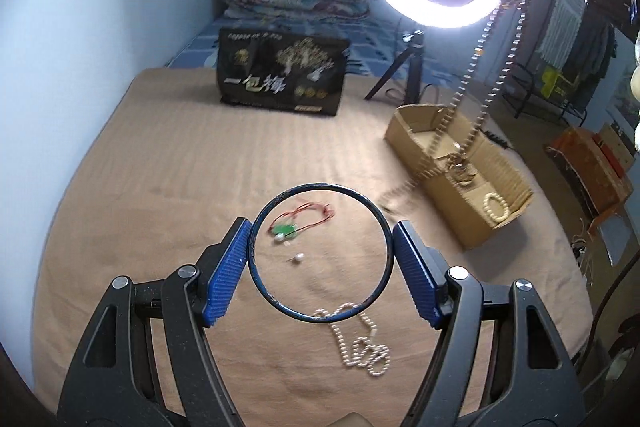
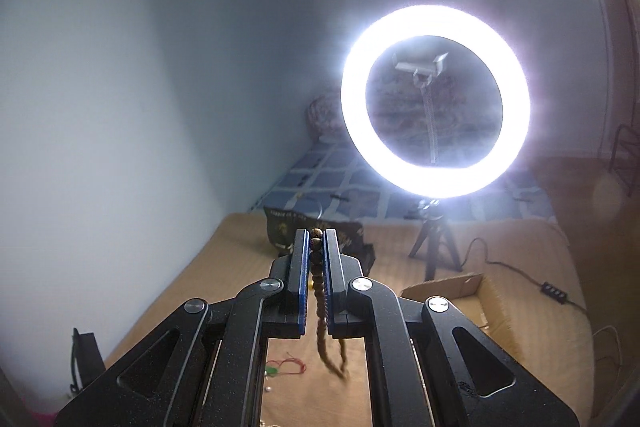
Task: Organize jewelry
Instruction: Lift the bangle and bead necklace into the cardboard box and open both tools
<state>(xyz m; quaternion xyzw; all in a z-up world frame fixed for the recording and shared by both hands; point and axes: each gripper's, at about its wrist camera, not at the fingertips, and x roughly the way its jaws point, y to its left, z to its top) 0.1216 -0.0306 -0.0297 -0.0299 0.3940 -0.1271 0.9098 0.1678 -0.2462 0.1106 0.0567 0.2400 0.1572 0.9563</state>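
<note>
While held, one bangle (image 1: 320, 251), one bead strand (image 2: 320, 291)

A tan blanket (image 1: 160, 163) covers the bed and carries everything. The cardboard box (image 1: 460, 163) sits on it as landmark. Left of the box lie a red cord with a green pendant (image 1: 298, 221), a loose pearl (image 1: 298, 258) and a pearl necklace (image 1: 360, 339). Behind the box stand a black bag (image 1: 282, 75) and a tripod (image 1: 404, 71).

Your left gripper (image 1: 320, 251) hangs low with jaws spread wide around a thin hoop; your right gripper (image 2: 316, 247) is raised high, jaws pinched on beads.
</note>
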